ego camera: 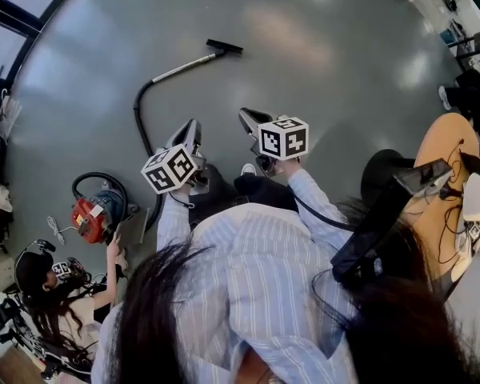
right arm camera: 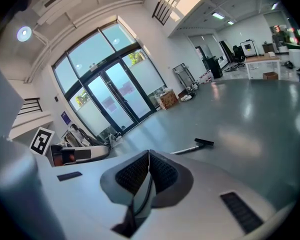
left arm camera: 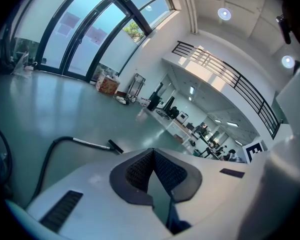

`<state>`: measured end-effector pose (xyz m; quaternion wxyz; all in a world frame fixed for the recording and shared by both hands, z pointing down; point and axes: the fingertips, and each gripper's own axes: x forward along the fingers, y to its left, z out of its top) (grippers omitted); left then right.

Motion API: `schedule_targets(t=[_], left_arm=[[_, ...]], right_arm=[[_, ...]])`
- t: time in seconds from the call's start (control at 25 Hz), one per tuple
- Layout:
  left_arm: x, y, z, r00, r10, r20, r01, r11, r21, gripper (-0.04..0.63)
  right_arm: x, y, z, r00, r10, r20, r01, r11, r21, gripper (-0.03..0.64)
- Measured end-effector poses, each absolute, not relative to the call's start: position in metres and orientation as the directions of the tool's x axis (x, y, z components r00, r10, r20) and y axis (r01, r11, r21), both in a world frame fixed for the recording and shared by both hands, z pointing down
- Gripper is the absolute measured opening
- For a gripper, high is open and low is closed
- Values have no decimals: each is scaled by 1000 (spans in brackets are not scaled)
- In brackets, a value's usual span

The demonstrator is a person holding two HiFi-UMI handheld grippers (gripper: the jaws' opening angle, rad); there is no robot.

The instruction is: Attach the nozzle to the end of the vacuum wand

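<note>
The vacuum wand lies flat on the grey floor, well away from the person. The black nozzle sits right at its far end, set across it like the top of a T. It looks joined to the wand, and that is how the task wants it. From this far off I cannot tell if it is pushed on all the way.

The other end of the wand goes into a black hose. The hose bends back to the red vacuum cleaner, which stands near a second person low down at the side. I think the wand lies out straight on the open floor because that leaves room to get at its end from any side.

The left gripper and the right gripper are held up side by side in front of the person's body. Both point a little down, toward the wand and nozzle. Each gripper is closed tight, with its two pads pressed together and nothing between them. Both hands are empty.

My guess is that they are closed and held high because there is nothing near enough to grab. The wand is too far away to touch from here
</note>
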<state>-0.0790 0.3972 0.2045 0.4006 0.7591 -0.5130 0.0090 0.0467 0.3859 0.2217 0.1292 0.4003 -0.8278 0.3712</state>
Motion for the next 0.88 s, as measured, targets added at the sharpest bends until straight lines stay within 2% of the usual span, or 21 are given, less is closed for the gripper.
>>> schedule_targets(t=[0.36,0.88], left_arm=[[-83,441,204,423,-806,414,-788,-101,607,5],[-86,458,200,415,-816,403,-799,-114,591,5]], right_arm=[[49,416,217,-688,-545,479,-724,466,-509,9],[51,437,215,-694,-560,453,-717,476,-509,9]])
